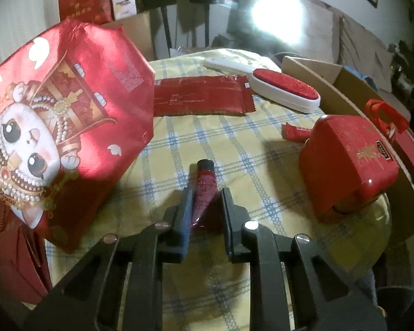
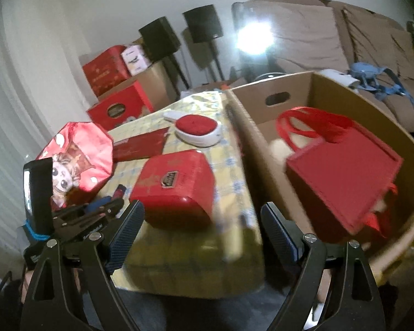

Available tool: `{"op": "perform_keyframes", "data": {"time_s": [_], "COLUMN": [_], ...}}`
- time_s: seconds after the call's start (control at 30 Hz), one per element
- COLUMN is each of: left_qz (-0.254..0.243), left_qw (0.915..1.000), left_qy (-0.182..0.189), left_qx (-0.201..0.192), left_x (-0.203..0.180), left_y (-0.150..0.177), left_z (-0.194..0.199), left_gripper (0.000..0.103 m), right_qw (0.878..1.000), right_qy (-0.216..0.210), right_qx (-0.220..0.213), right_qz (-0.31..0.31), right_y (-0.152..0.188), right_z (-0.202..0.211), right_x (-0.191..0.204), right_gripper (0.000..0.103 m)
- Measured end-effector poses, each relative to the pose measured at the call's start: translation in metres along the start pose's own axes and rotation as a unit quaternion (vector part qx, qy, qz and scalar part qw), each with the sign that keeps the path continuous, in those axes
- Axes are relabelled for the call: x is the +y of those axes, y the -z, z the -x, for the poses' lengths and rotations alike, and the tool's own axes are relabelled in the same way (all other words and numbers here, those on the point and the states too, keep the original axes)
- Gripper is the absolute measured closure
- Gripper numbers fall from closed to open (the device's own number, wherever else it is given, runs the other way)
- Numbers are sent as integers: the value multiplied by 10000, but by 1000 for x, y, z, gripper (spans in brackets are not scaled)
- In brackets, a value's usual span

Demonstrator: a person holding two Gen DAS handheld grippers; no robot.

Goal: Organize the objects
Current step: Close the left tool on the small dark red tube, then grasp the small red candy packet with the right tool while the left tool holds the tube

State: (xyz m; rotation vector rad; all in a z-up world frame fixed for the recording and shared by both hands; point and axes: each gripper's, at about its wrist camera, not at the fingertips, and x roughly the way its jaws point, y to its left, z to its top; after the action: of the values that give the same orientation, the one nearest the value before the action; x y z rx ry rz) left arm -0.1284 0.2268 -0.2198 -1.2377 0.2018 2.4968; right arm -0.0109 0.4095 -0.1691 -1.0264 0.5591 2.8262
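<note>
My left gripper [image 1: 207, 195] is shut on a dark red tube [image 1: 204, 184] with a black cap, just above the yellow checked tablecloth [image 1: 234, 143]. The tube also shows in the right wrist view [image 2: 119, 191], next to the left gripper [image 2: 102, 207]. My right gripper [image 2: 201, 215] is open and empty, hovering at the table's near edge behind a red tin box [image 2: 176, 190]. That tin box [image 1: 345, 165] lies right of the tube. A cardboard box [image 2: 262, 138] beside the table holds a red gift bag [image 2: 342, 176].
A red octagonal cat-print pouch [image 1: 63, 110] stands left of the tube. A flat red packet [image 1: 201, 99], a white-and-red lint brush [image 1: 284, 91] and a small red wrapper [image 1: 295, 132] lie farther back. Red boxes [image 2: 107, 69], speakers and a sofa [image 2: 345, 35] are behind.
</note>
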Motion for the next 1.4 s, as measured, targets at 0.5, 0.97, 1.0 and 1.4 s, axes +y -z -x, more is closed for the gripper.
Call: {"op": "perform_keyframes", "data": {"time_s": [0.5, 0.97, 1.0, 1.4], "left_qz": [490, 506, 536, 506], "left_qw": [9987, 9983, 9982, 9986], "left_qy": [-38, -201, -191, -123], "left_qx": [94, -184, -177, -124], "left_x": [39, 57, 59, 62], "left_y": [-8, 4, 4, 12], "left_z": [1, 19, 19, 12], "left_gripper": [85, 85, 85, 85], "right_qw": [9969, 9834, 9820, 9920], "right_qy": [-656, -1410, -1511, -632], "right_qx": [258, 731, 744, 409], "right_qz": [338, 882, 853, 1011], "right_y": [4, 10, 11, -1], "right_z": [-45, -79, -80, -61], "right_x": [26, 85, 87, 40], "right_gripper": [15, 14, 14, 15]}}
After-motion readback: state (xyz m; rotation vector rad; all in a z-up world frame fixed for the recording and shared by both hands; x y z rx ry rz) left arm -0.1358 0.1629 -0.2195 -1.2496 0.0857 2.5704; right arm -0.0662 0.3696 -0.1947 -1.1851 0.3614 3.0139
